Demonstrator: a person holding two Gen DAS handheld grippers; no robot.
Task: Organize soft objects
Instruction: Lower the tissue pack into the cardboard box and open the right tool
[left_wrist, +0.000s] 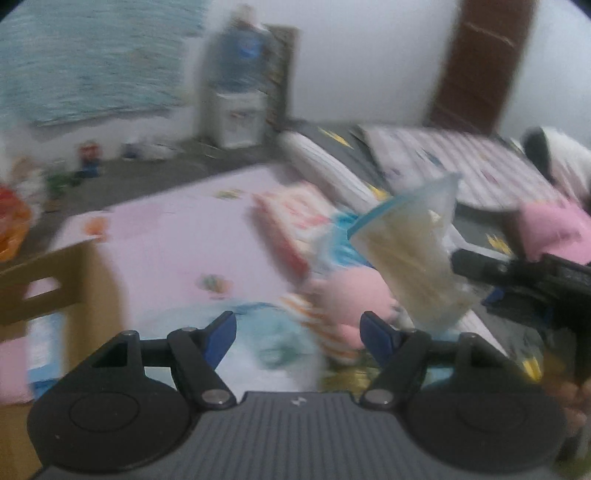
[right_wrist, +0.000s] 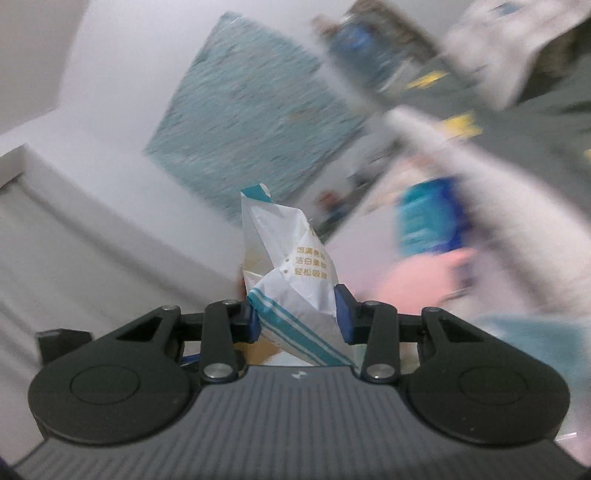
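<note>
Two grippers are at work, and only one is carrying something. The right gripper (right_wrist: 297, 317) squeezes a soft white bag (right_wrist: 291, 273) with teal stripes between its blue pads (right_wrist: 343, 317). It grips the bag near its bottom end, so the rest sticks up and away from the pads, clear of the pile. From the left camera, the same bag (left_wrist: 417, 258) hangs in the air on the right, above a pink plush (left_wrist: 351, 295), with the right gripper (left_wrist: 491, 271) reaching in from the right edge and pointing left. The left gripper (left_wrist: 299, 332) is spread apart and empty, tipped down toward the pink mat (left_wrist: 166, 251). A cardboard box (left_wrist: 74, 280) sits near on the left, maybe the place for the soft things, though the blur makes that hard to tell.
</note>
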